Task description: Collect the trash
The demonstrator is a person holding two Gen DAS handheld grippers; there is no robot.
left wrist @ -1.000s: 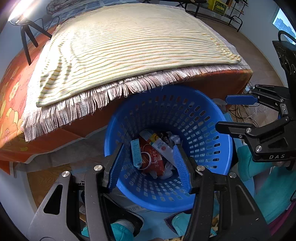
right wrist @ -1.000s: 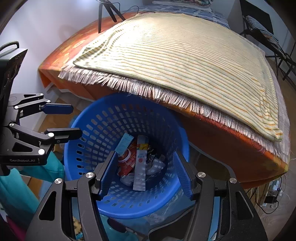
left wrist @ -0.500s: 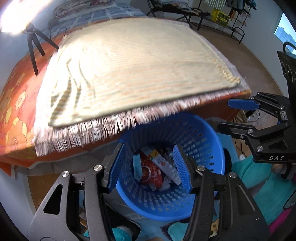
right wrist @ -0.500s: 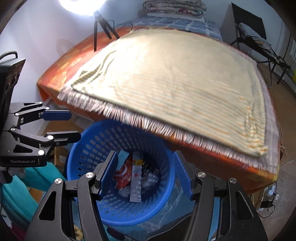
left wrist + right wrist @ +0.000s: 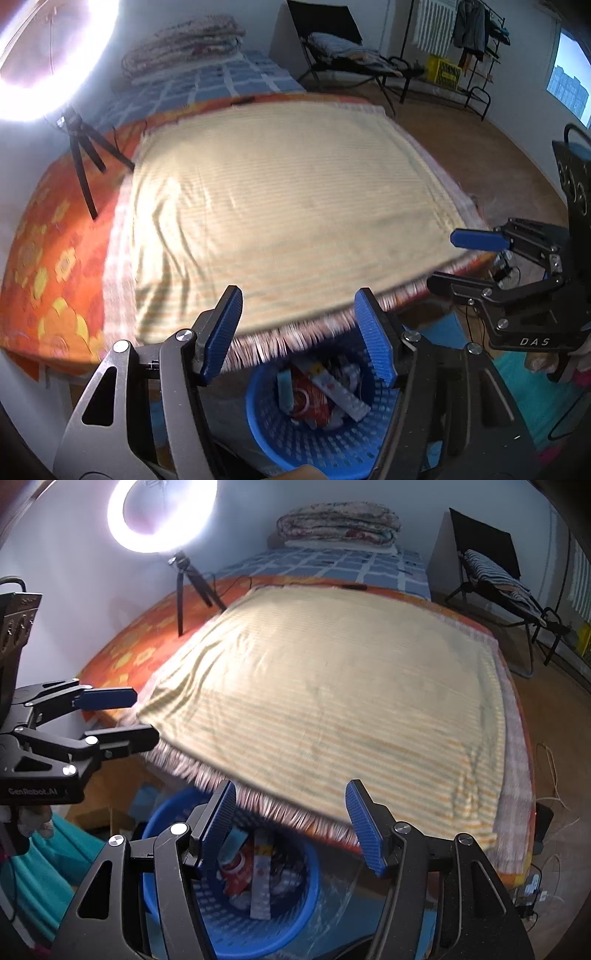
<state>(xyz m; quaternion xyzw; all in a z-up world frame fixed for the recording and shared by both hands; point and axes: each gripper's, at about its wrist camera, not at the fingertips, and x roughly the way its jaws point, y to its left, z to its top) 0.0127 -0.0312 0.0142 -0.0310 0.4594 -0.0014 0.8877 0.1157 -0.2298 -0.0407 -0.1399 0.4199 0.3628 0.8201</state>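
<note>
A blue perforated basket [image 5: 314, 443] stands on the floor at the foot of the bed; it also shows in the right wrist view [image 5: 291, 926]. Inside lie a red wrapper [image 5: 308, 398], a white box [image 5: 341, 393] and other trash [image 5: 260, 875]. My left gripper [image 5: 299, 332] is open and empty, raised above the basket, level with the bed's edge. My right gripper [image 5: 290, 821] is open and empty, likewise above the basket. Each gripper shows in the other's view, the right one [image 5: 465, 258] and the left one [image 5: 129, 716].
A bed with a striped fringed blanket [image 5: 288, 206] over an orange sheet [image 5: 48, 243] fills the middle. A ring light on a tripod [image 5: 162, 513] stands at its left. A folded quilt [image 5: 340, 520], a folding chair [image 5: 495, 572] and floor cables [image 5: 550, 775] lie beyond.
Both grippers have risen and tilted up from the basket toward the bed. The basket has slid to the bottom of both views, and the room behind came into sight. Both jaws stay open.
</note>
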